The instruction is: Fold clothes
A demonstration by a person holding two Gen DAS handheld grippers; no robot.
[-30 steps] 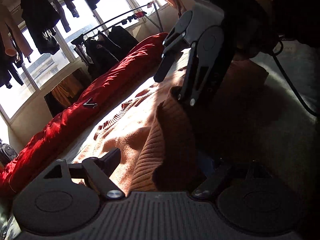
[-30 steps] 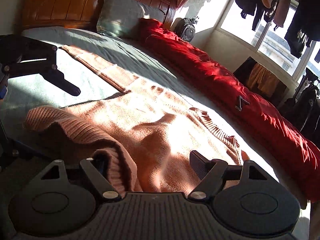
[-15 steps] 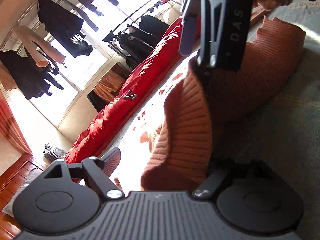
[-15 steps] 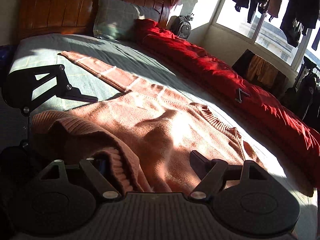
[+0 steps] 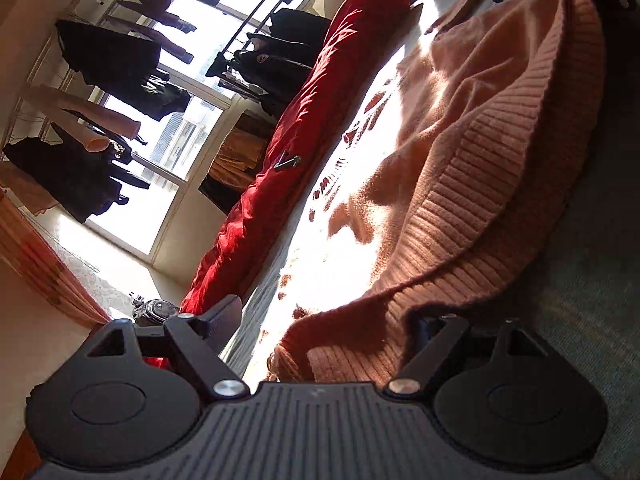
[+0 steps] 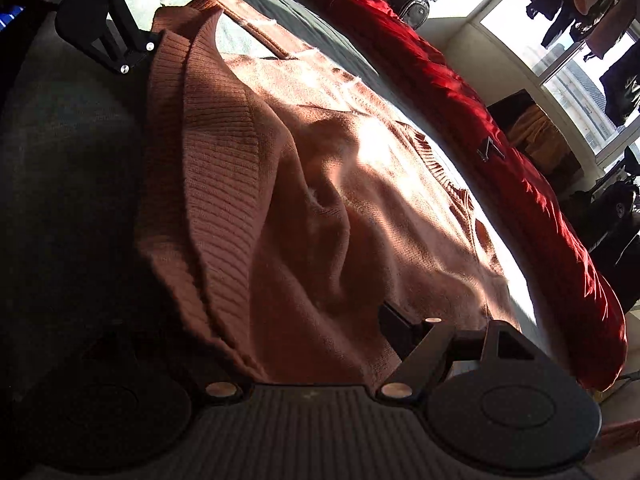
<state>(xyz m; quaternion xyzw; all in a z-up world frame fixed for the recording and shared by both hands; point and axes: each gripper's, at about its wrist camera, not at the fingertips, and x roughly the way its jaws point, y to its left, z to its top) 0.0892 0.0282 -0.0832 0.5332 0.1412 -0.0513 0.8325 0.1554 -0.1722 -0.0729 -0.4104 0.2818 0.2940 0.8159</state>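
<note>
An orange knitted sweater [image 5: 472, 128] lies on the grey-green bed sheet [image 5: 592, 312], its ribbed hem lifted along the near edge. My left gripper [image 5: 324, 320] has its jaws wide apart, and the hem's corner hangs on the right finger [image 5: 432, 332]. In the right wrist view the sweater [image 6: 320, 184] is raised and stretched. My right gripper [image 6: 296, 328] also stands wide, with the ribbed hem [image 6: 216, 184] draped over its left side. The left gripper [image 6: 108, 36] shows at the far hem corner there.
A red duvet [image 6: 500, 120] runs along the far side of the bed, also in the left wrist view [image 5: 288, 140]. Behind it are bright windows, hanging dark clothes [image 5: 116, 60] and a clothes rack [image 5: 272, 60]. A backpack [image 6: 412, 0] sits by the wall.
Both grippers have lifted the hem and rolled sideways. The two grippers have moved apart, so the hem is now stretched between them. The right gripper has left the middle of the left view.
</note>
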